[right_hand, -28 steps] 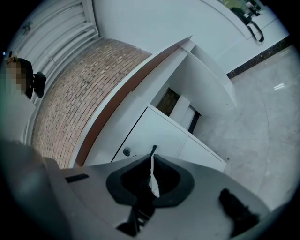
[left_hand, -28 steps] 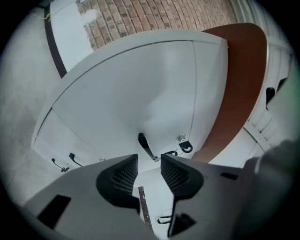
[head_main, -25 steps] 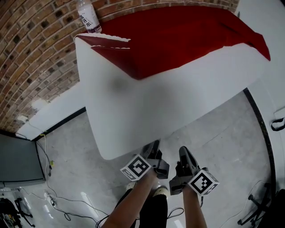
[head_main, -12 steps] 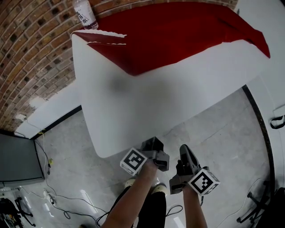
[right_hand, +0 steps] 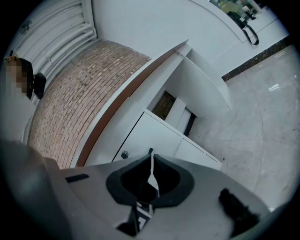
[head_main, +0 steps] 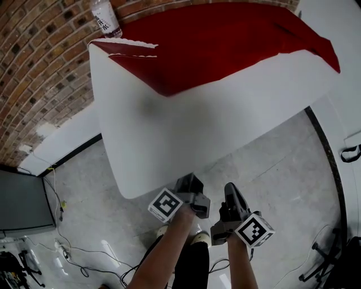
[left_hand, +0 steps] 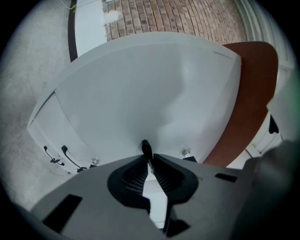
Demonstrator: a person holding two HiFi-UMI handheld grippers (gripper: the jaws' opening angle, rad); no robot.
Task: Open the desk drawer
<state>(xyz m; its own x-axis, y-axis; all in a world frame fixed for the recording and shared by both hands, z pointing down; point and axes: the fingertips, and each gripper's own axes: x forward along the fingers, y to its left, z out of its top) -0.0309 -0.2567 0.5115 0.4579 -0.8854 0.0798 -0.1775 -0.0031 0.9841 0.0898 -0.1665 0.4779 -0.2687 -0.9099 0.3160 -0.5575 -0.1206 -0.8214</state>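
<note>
Along the left edge of the head view, a dark cabinet stands on the grey floor, with a brick wall behind it. A clear bottle stands at the back left corner of the white desk top. It is just beside a red cloth that covers the back part of that top.

On the desk front, at the left of the left gripper view, two black side handles show on a white panel.

The left gripper points level at the desk front. Its jaws have just been closing and now clench the thin black drawer handle, which stands between their tips. The drawer sits under the desk top's near edge, its front mostly hidden behind the gripper's body. A small round lock shows just right of the handle.

The right gripper is held just beside the left one, apart from the desk. Its jaws are pressed together with nothing between them. White drawer fronts lie ahead of it.
</note>
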